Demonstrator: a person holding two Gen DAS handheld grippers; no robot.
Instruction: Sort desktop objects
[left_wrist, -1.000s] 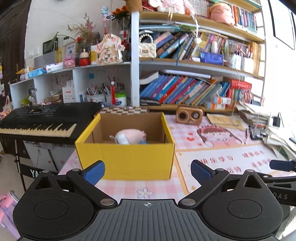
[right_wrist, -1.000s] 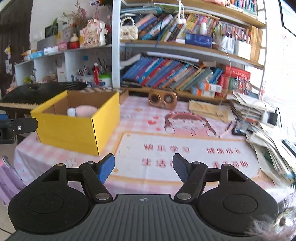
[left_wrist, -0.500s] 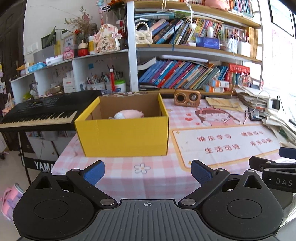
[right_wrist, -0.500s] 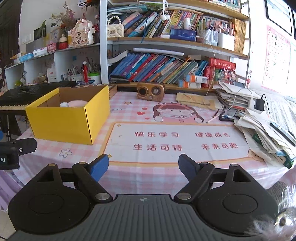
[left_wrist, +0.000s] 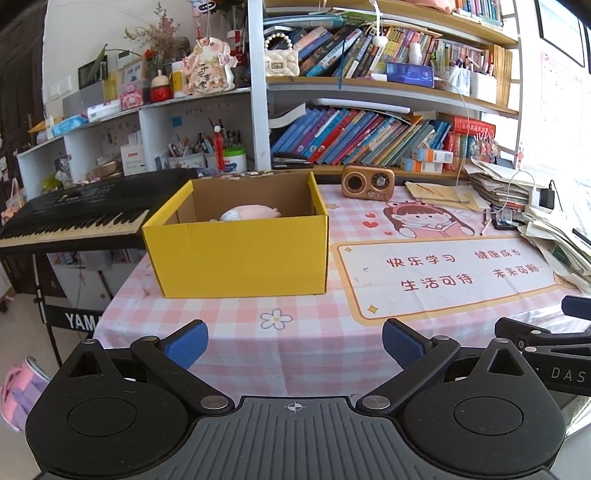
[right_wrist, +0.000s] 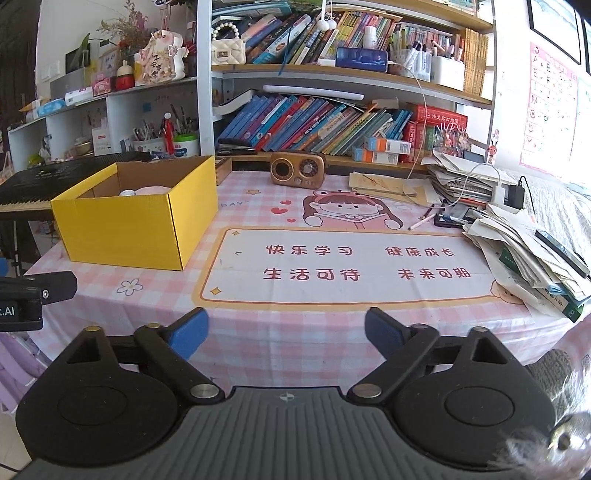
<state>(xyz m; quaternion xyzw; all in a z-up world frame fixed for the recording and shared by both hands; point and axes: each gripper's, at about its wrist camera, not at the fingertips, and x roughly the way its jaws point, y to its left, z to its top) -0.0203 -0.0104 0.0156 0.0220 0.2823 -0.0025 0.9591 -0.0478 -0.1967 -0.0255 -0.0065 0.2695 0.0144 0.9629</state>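
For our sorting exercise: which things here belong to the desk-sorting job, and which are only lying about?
Job: open yellow cardboard box; pink plush toy inside it; left gripper; right gripper.
Lying about: brown retro radio; black electronic keyboard; stacked loose papers.

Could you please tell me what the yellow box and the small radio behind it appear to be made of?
The yellow box looks like cardboard: matte yellow outside, plain brown inside, with thin folded walls and a visible crease. The small radio has a brown, wood-like casing with a slight sheen and rounded corners; whether that is real wood or printed plastic cannot be told.
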